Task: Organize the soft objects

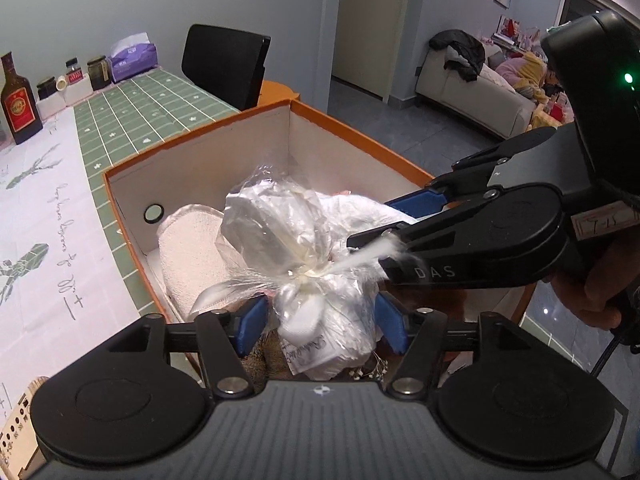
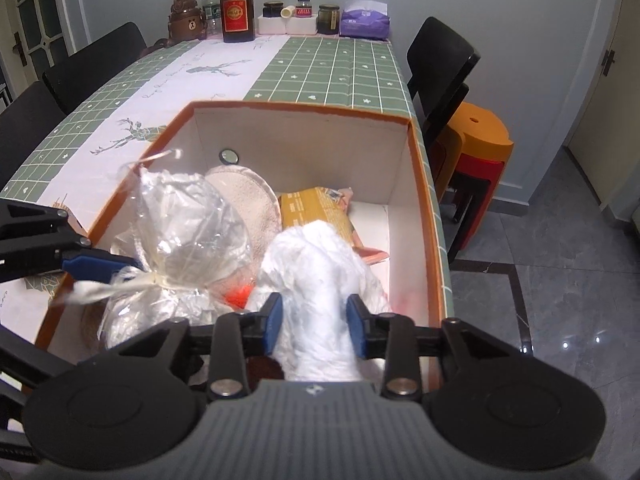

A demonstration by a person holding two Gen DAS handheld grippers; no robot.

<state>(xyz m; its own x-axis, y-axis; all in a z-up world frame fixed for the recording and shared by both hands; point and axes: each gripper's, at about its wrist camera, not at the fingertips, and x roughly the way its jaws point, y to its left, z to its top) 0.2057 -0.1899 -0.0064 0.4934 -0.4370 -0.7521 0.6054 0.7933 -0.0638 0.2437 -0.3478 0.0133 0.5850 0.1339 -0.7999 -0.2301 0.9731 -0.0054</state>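
An orange box with white inner walls [image 1: 224, 156] [image 2: 304, 136] stands on the table. My left gripper [image 1: 320, 322] is shut on a clear plastic bag of white soft goods [image 1: 316, 312] tied with a white ribbon, held over the box's near end; the bag also shows in the right wrist view [image 2: 180, 240]. My right gripper [image 2: 314, 328] is shut on a white fluffy cloth [image 2: 320, 280] over the box. It reaches in from the right in the left wrist view [image 1: 380, 236]. A pale rolled towel [image 1: 192, 256] [image 2: 256, 200] and a yellow packet [image 2: 316, 212] lie inside.
The table has a green checked and white deer-print cloth [image 2: 320, 72]. At its far end stand a brown bottle [image 2: 236, 8], jars and a purple tissue pack [image 2: 364, 20]. Black chairs [image 2: 436, 68] and orange stools [image 2: 476, 148] stand beside the table. A sofa [image 1: 472, 92] is behind.
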